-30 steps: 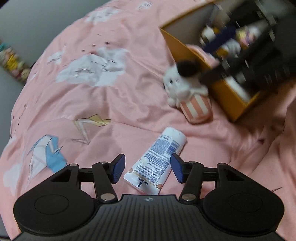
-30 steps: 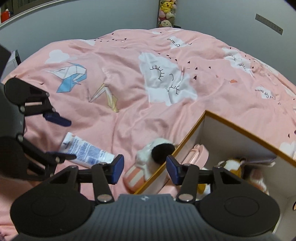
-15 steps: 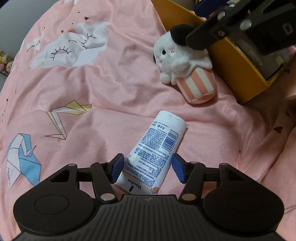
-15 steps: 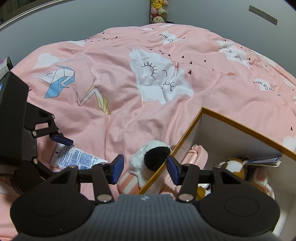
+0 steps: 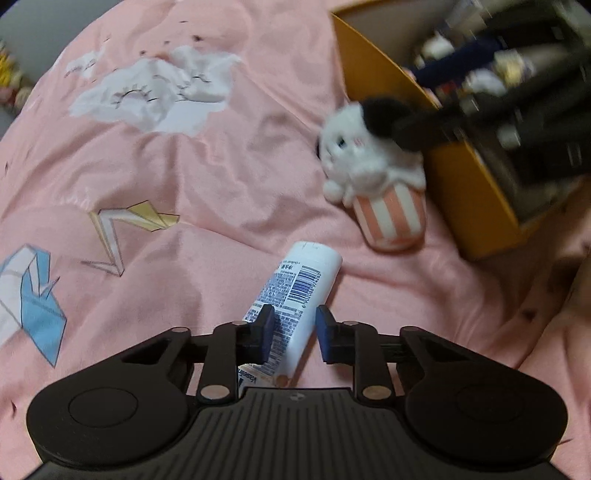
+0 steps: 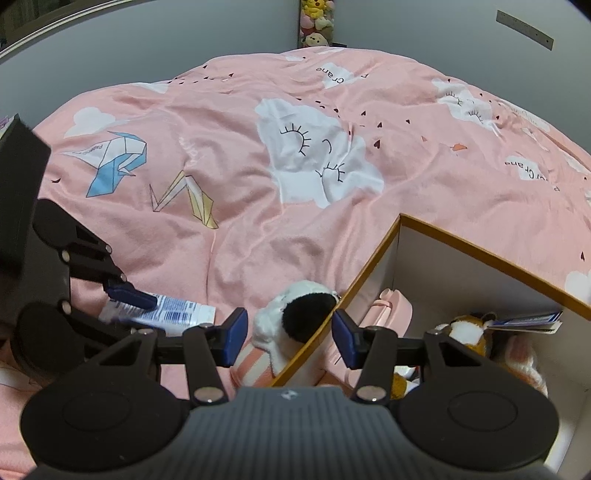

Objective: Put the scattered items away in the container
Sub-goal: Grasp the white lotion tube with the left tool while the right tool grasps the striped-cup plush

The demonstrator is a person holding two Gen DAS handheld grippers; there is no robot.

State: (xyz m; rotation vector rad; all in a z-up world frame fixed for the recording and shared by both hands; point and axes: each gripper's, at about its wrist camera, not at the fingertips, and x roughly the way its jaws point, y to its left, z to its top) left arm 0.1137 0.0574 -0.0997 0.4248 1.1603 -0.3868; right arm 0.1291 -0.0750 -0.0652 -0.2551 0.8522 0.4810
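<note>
A white Vaseline tube (image 5: pixel 299 291) lies on the pink bedspread. My left gripper (image 5: pixel 293 332) is shut on the tube's lower half; the tube also shows in the right wrist view (image 6: pixel 177 312). A white plush with a black ear and a striped pink base (image 5: pixel 373 177) lies against the orange box (image 5: pixel 461 188). My right gripper (image 6: pixel 288 336) is open and empty, hovering over the plush (image 6: pixel 295 317) and the box's rim (image 6: pixel 373 269).
The box holds a pink case (image 6: pixel 391 306), a brown plush (image 6: pixel 465 328) and other items. The pink bedspread (image 6: pixel 332 147) with cloud and crane prints stretches away behind. Grey walls bound the bed; stuffed toys (image 6: pixel 316 22) stand in the far corner.
My left gripper has closed its jaws onto the Vaseline tube, which it straddled open before. My right gripper has stayed open over the plush and box rim.
</note>
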